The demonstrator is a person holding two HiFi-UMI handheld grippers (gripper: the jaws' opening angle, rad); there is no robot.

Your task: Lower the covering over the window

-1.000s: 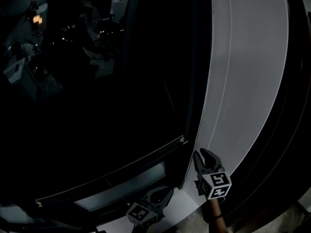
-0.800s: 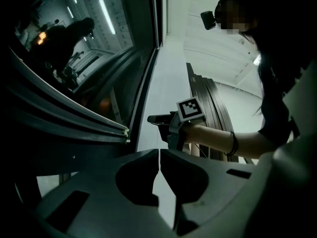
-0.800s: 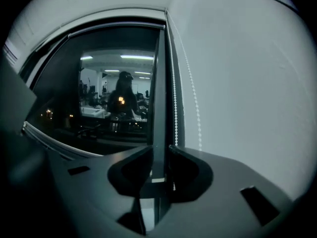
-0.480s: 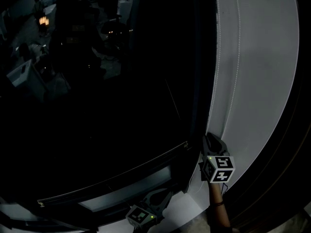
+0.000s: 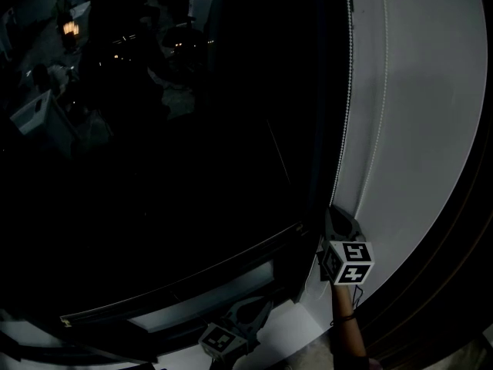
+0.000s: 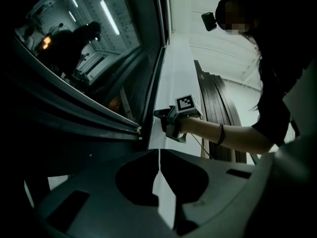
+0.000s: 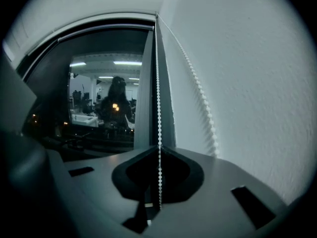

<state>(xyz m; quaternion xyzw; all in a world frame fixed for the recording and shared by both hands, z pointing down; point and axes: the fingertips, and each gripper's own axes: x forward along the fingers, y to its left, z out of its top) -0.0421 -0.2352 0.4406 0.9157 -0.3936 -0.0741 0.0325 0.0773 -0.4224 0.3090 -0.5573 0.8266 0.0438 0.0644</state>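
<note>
Jaws of right gripper (image 7: 158,150) clamped on one strand of bead chain (image 7: 158,93); left gripper (image 6: 159,157) closed, empty; chain hangs betw. window (image 7: 109,108) frame & wall (image 7: 247,83); likely light, limp, slippery; pinch across beads, pull straight down.

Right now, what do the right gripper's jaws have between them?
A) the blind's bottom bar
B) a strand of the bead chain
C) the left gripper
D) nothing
B: in the right gripper view, the right gripper has its jaws shut on one strand of the bead chain, while the other strand hangs free along the wall.
</note>
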